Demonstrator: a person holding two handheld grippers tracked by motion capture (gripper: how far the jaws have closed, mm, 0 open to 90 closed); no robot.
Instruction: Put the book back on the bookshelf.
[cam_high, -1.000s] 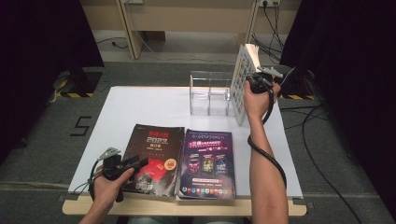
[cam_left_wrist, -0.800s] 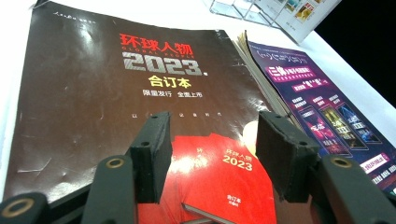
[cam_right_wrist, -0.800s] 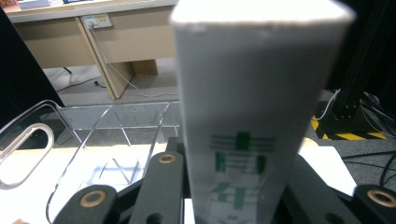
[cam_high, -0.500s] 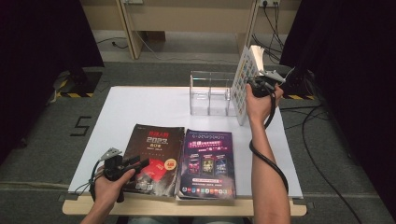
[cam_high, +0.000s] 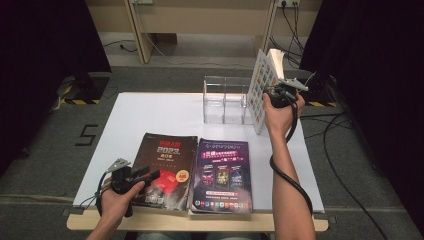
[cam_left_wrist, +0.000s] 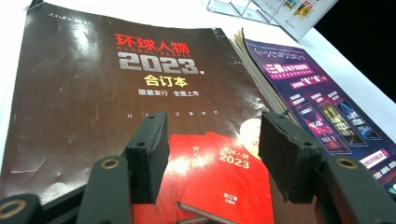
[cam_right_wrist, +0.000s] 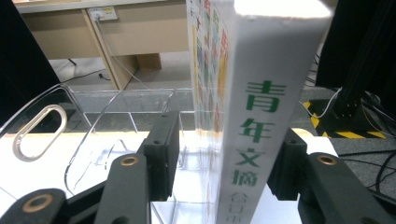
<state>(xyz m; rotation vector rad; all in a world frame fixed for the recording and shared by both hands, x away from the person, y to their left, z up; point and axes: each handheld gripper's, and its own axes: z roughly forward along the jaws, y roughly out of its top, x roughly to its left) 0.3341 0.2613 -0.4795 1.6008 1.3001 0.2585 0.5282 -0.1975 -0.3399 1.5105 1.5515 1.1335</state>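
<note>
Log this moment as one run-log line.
right gripper: jaws just opening, white book upright between them at clear rack | left gripper: open over brown magazine | purple magazine: flat

High view looks down and forward over the table (cam_high: 165, 112). Left gripper view sits close above the dark magazine (cam_left_wrist: 107, 88); right gripper view, probably nearest, faces the upright book (cam_right_wrist: 266, 107), shared with high view.
</note>
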